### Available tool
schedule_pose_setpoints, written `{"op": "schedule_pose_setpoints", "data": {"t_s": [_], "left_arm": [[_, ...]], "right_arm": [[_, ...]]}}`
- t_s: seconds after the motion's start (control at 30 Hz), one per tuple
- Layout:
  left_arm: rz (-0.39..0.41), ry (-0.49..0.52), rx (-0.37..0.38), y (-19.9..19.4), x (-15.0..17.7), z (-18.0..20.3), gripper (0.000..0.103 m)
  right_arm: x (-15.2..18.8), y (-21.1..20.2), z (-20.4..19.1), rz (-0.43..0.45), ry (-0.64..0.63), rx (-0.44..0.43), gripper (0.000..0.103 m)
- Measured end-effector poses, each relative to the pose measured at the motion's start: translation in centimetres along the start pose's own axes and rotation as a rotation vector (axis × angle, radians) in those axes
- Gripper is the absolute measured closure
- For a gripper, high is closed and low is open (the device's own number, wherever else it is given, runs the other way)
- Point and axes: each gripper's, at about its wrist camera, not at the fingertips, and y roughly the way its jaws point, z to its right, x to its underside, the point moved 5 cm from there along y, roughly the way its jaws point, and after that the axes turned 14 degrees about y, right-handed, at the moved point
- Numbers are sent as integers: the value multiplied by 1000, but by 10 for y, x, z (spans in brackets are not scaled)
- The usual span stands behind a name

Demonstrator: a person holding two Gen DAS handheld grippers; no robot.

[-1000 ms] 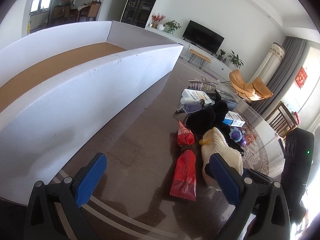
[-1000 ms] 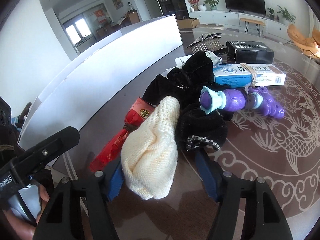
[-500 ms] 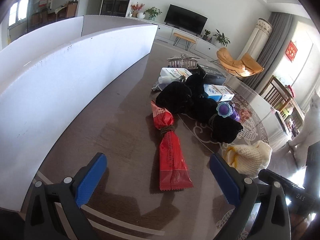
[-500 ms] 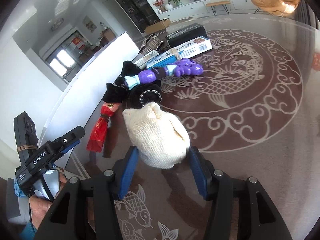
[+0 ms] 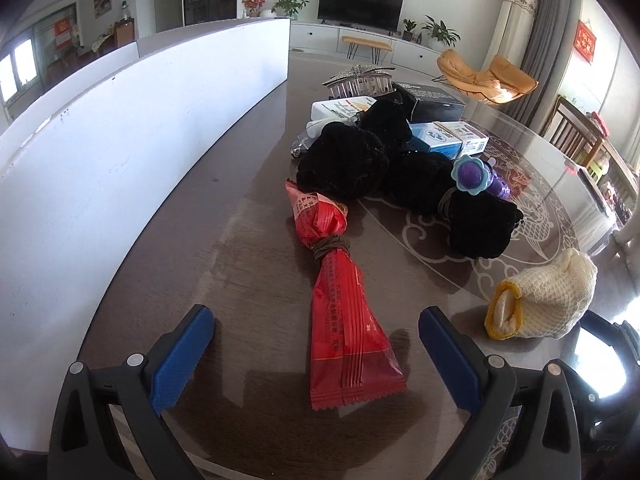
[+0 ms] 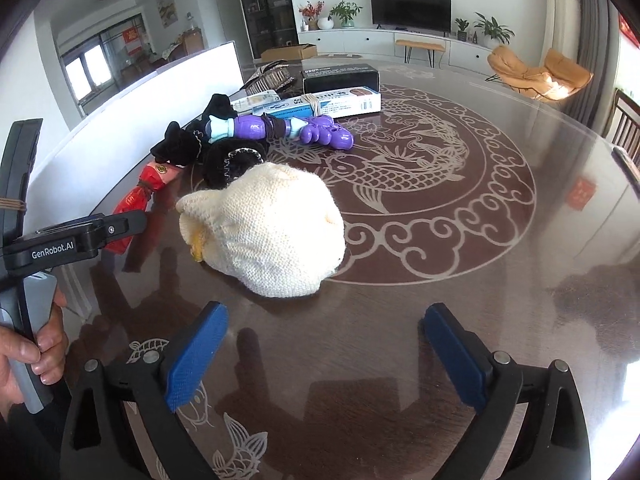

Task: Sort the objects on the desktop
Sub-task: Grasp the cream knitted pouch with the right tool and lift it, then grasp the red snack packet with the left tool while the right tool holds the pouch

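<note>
A cream knit glove [image 6: 268, 236] lies on the dark table just ahead of my right gripper [image 6: 325, 312], whose jaws are opening with nothing between them. The same glove [image 5: 548, 304] shows at the right in the left wrist view. My left gripper [image 5: 314, 316] stands open low over the table, and the near end of a red snack packet [image 5: 336, 280] lies between its blue fingers without touching them. Beyond are black cloth bundles [image 5: 344, 164], a purple toy [image 6: 280, 128] and a blue-white carton [image 6: 336, 102].
A tall white box wall [image 5: 120, 140] runs along the left. A black box [image 6: 340, 76] and a hair claw [image 5: 360, 80] sit at the back of the pile. A hand [image 6: 40, 344] holds the left gripper's handle. The patterned table top [image 6: 440, 184] stretches right.
My right gripper carried the cream glove rightward out of the pile, then opened and left it on the table. The left gripper swung from the white box toward the red packet.
</note>
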Motion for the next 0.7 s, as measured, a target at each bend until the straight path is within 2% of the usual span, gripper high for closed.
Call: {"op": "schedule_pose_setpoints", "data": {"t_s": [0.07, 0.37, 0.7], "left_arm": [[-30, 55, -40, 6, -2, 5, 0], [-22, 47, -34, 4, -3, 4, 0], [-14, 41, -44, 3, 0, 5, 0]], "right_arm": [[1, 3, -2, -7, -20, 18, 0], [3, 10, -8, -14, -63, 78, 0], [3, 11, -8, -15, -60, 75, 0]]}}
